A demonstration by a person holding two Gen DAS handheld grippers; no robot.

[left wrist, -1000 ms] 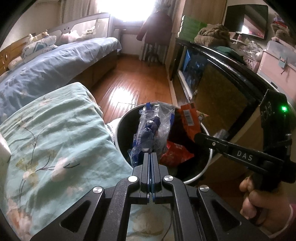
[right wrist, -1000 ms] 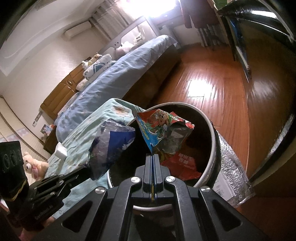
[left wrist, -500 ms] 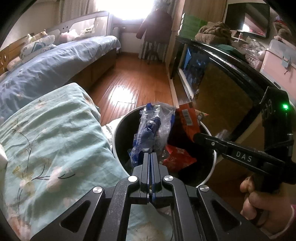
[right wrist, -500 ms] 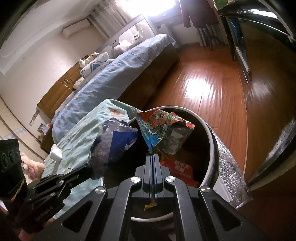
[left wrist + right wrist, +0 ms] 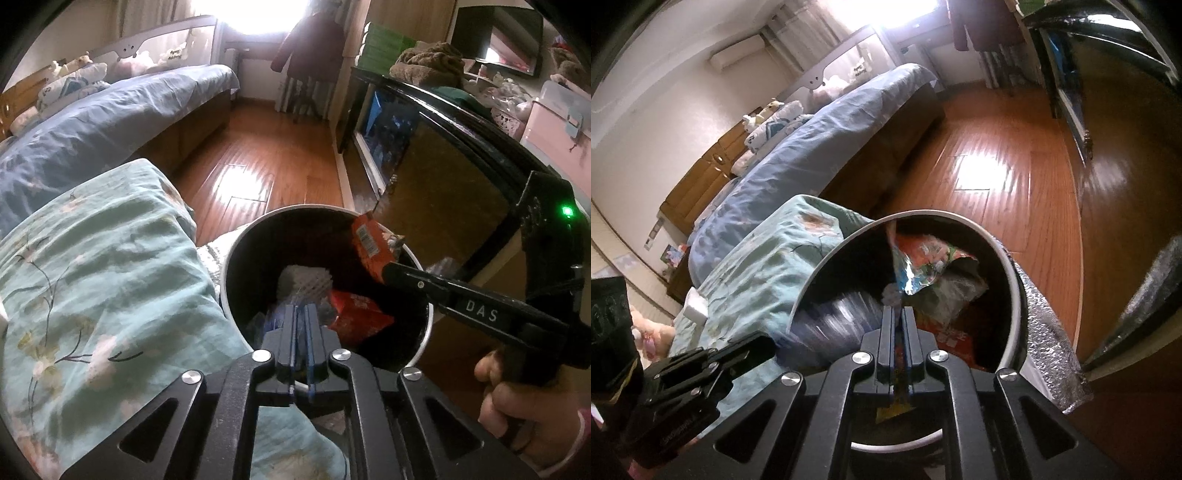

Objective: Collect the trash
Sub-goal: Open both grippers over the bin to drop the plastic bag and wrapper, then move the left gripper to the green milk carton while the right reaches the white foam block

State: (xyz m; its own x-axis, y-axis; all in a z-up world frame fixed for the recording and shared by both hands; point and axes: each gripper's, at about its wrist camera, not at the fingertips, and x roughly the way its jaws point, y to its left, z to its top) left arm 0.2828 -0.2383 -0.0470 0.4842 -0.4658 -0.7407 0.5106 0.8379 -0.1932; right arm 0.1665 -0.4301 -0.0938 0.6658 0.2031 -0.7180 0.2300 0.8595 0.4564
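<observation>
1. Left gripper (image 5: 301, 314): I am easing its fingers slightly apart over the bin (image 5: 236, 254); the clear-and-blue plastic bag (image 5: 834, 321) it was holding up half a second ago is now dropping inside, blurred.
2. Right gripper (image 5: 897, 314): I am still clamping the colourful snack wrapper (image 5: 923, 258), lowered within the rim.
3. Bin contents: red packet (image 5: 354, 314) and white foam netting (image 5: 303, 280) are lying at the bottom.
4. Judgement: one piece is delivered; the wrapper is awaiting release.

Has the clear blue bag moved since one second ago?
Yes. The clear blue bag has dropped from above the bin rim down inside the bin; the left gripper now looks slightly open.
</observation>
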